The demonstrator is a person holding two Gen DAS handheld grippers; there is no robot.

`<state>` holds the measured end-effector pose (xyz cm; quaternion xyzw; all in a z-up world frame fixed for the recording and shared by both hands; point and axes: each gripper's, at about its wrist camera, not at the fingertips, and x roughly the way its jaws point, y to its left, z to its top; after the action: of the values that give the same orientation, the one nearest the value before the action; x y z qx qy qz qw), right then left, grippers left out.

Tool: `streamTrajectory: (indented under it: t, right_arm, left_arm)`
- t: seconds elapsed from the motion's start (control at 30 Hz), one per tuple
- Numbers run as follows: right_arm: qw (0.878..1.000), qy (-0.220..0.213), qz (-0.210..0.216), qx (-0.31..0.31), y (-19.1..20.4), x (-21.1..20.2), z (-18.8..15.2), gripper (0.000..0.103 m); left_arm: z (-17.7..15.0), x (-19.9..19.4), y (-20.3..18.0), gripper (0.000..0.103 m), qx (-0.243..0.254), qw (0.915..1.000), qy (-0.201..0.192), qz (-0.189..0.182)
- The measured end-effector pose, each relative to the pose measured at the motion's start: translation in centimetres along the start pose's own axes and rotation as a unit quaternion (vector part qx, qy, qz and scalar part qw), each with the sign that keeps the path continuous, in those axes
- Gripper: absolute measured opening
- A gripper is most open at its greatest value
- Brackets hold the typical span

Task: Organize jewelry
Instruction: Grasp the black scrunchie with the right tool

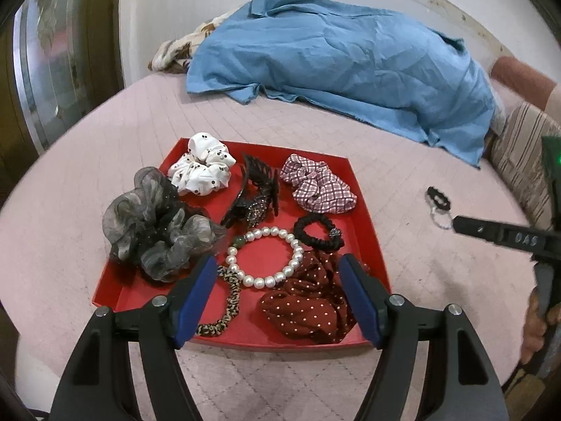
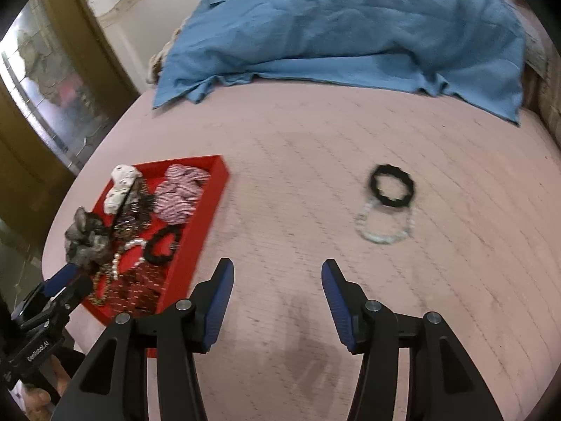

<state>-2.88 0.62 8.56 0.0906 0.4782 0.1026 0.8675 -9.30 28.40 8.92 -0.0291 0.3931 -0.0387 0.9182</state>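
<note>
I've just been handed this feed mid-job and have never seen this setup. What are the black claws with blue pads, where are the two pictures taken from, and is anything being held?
Each claw is a hand-held gripper that a person carries, with a camera looking along its two fingers. The left hand-held gripper hangs open over the red tray, which holds scrunchies, a black hair claw and a pearl bracelet; it grips nothing. The right hand-held gripper is open and empty above the pink bed cover. Ahead of it, outside the tray, lie a black hair tie and a clear bead bracelet, overlapping. A blue cloth lies further back.
</note>
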Motion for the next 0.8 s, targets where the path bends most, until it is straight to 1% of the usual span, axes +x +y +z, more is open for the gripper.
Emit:
streamTrajectory:
  t: [0.13,0.27,0.57,0.63,0.8]
  right_arm:
    - [1.0,-0.003,-0.009,0.011,-1.3,-0.3,-0.1,0.057]
    - [1.0,-0.004,-0.015,0.014,-1.9,-0.3,0.0,0.061]
    - [0.999,0.002,-0.028,0.019,-3.1,0.5,0.2,0.061]
    - [0.999,0.001,-0.031,0.023,-3.6,0.6,0.5,0.061]
    - [0.998,-0.021,-0.042,0.045,-6.0,0.1,2.1,0.061]
  left_arm:
    - [-0.3,0.2,-0.7,0.072,0.015,0.9999,0.003,0.005]
    - [-0.4,0.5,-0.9,0.072,0.02,0.9997,0.008,0.007]
    - [-0.4,0.8,-1.1,0.072,0.024,0.9996,0.013,0.009]
    - [-0.4,0.6,-1.2,0.072,0.024,0.9996,0.007,0.009]
    - [-0.4,-0.7,-2.6,0.072,0.051,0.9977,-0.039,0.021]
